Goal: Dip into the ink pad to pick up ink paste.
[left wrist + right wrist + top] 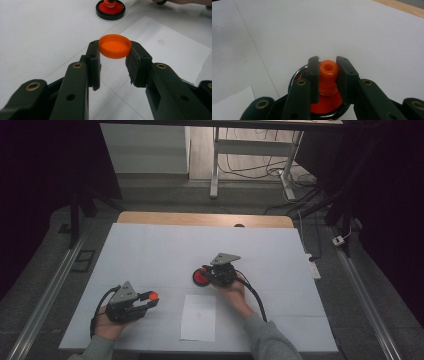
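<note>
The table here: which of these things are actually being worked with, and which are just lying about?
In use:
- orange cap, clamped in the left gripper
- orange knob, clamped in the right gripper
- red disc with a black rim under the knob

Lying about:
- white paper sheet
- cables on the floor beyond the table

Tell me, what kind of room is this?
Probably a lab or workshop for recording handling work: a white-covered table under dim light, a metal-framed workbench with loose cables on the floor, and hand-held black grippers, the left gripper pinching an orange plastic cap.
</note>
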Tool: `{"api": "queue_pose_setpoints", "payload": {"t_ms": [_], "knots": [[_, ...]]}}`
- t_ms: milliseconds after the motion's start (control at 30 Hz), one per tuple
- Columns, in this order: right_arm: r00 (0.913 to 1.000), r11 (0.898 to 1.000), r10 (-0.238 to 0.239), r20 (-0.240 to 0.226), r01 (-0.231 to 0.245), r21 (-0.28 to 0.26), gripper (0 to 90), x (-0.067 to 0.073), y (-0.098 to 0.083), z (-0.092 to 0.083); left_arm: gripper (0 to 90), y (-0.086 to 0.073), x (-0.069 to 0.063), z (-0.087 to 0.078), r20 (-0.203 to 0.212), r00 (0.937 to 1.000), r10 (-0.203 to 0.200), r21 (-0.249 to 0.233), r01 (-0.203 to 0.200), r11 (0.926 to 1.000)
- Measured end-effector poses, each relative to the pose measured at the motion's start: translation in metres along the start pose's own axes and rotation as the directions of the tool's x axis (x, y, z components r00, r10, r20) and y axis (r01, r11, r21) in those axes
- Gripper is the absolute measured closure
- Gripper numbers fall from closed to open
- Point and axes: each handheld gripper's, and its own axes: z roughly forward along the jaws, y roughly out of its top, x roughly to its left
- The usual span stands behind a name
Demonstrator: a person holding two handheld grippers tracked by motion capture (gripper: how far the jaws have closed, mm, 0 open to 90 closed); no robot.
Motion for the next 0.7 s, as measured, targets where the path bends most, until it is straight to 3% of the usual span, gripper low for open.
{"api": "queue_pose_setpoints", "payload": {"t_ms": [700], "knots": [[0.9999,1.0,0.003,0.017,-0.003,0.002,73.0,0.0022,0.0004,0.0003,64.9,0.0004,0.0016,-0.0013,-0.001,1.0,-0.004,-0.002,0.004,1.0]]}}
